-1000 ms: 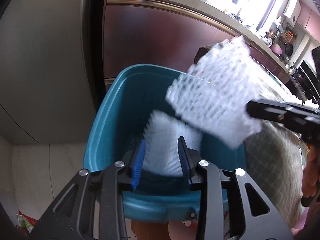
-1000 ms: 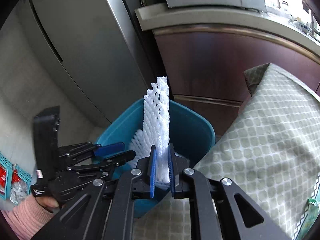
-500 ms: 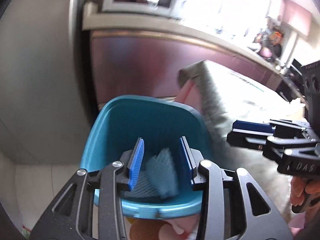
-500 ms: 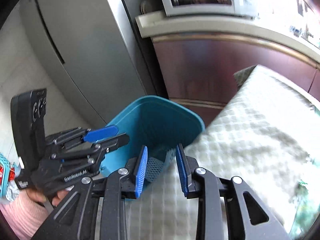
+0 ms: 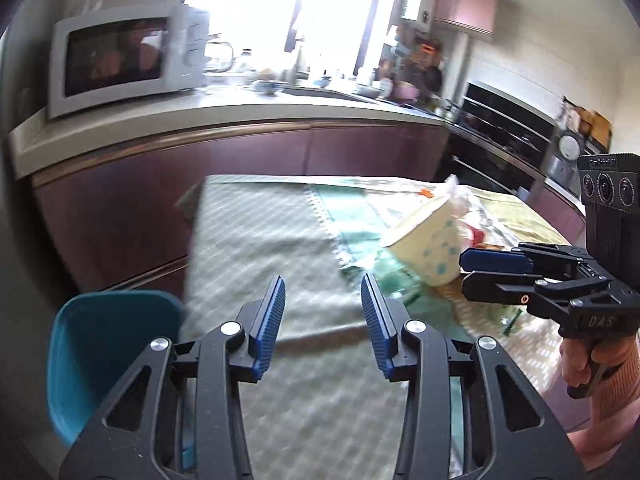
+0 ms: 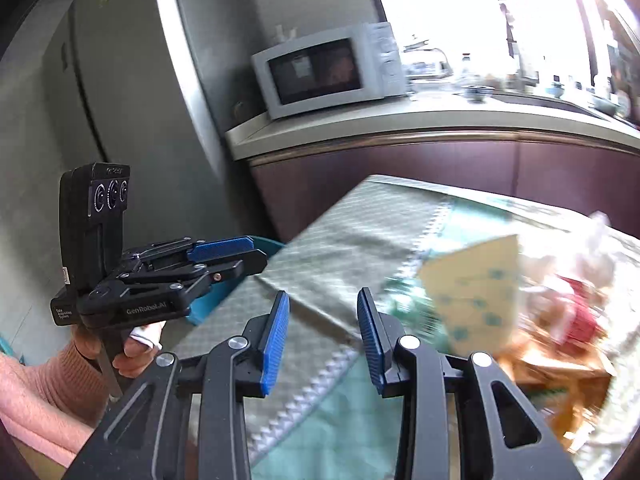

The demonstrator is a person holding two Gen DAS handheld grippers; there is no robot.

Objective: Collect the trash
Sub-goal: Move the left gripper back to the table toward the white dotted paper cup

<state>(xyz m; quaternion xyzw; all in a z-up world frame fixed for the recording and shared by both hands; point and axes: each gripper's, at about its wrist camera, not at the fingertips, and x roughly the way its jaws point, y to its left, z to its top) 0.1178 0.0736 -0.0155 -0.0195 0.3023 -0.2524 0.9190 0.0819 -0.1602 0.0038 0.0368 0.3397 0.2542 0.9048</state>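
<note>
A teal bin (image 5: 100,352) stands on the floor at the table's left corner; its inside is hidden from here. On the green checked tablecloth (image 5: 260,240) a pale yellow paper cup (image 5: 428,240) with teal dots lies on its side, with crumpled plastic wrappers (image 5: 476,216) behind it. My left gripper (image 5: 323,292) is open and empty above the cloth, left of the cup. My right gripper (image 6: 323,300) is empty with its jaws opening, and the cup (image 6: 476,292) lies just right of its fingers. Each gripper shows in the other's view: the right one (image 5: 466,270) and the left one (image 6: 258,251).
A microwave (image 5: 120,60) sits on the cream counter (image 5: 240,116) over maroon cabinets behind the table. A grey fridge (image 6: 120,120) stands to the left and a black oven (image 5: 500,140) to the right. Red and orange packaging (image 6: 576,312) is piled beyond the cup.
The right gripper let go of the white foam net over the bin and its jaws spread. Both grippers then swung up and right, away from the bin, over the table.
</note>
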